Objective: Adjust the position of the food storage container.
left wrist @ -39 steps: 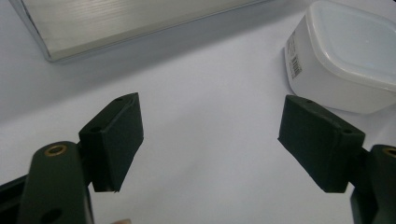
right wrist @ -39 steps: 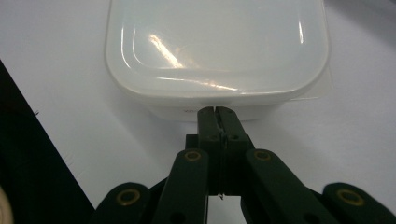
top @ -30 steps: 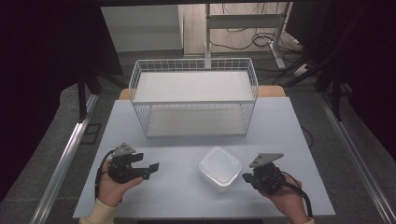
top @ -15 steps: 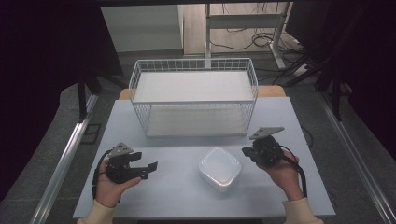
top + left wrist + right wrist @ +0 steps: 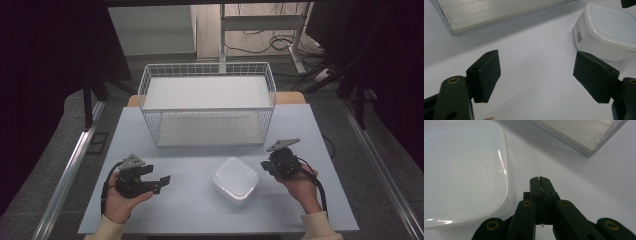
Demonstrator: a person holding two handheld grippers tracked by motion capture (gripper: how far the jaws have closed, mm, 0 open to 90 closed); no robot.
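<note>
A white lidded container [image 5: 235,180] sits at lower centre of the high view, on the pale table [image 5: 200,215] in front of a wire basket [image 5: 207,107]. The left gripper [image 5: 161,182], lower left, holds its jaws wide; the right gripper [image 5: 265,167], just beside the container, has its jaws pressed together, empty.
</note>
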